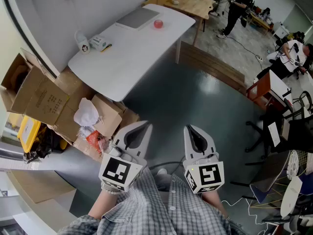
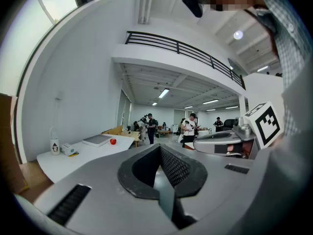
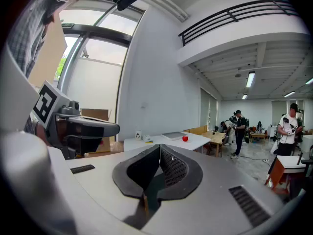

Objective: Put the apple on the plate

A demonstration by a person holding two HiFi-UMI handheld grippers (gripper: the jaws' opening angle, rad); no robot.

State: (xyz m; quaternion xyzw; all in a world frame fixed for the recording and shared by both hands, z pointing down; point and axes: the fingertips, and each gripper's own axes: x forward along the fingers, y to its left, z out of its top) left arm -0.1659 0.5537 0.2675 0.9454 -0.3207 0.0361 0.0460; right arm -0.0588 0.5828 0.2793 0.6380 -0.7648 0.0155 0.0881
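The apple (image 1: 158,24) is seen on the white counter (image 1: 122,58), just beside a flat grey slab (image 1: 138,17) and well apart from both claws. The left claw (image 1: 143,126) and right claw (image 1: 191,129) are held side by side over the floor (each is pressed shut, with nothing gripped).

small box (image 1: 100,43): print too small | shirt (image 1: 161,204): cut by bottom edge
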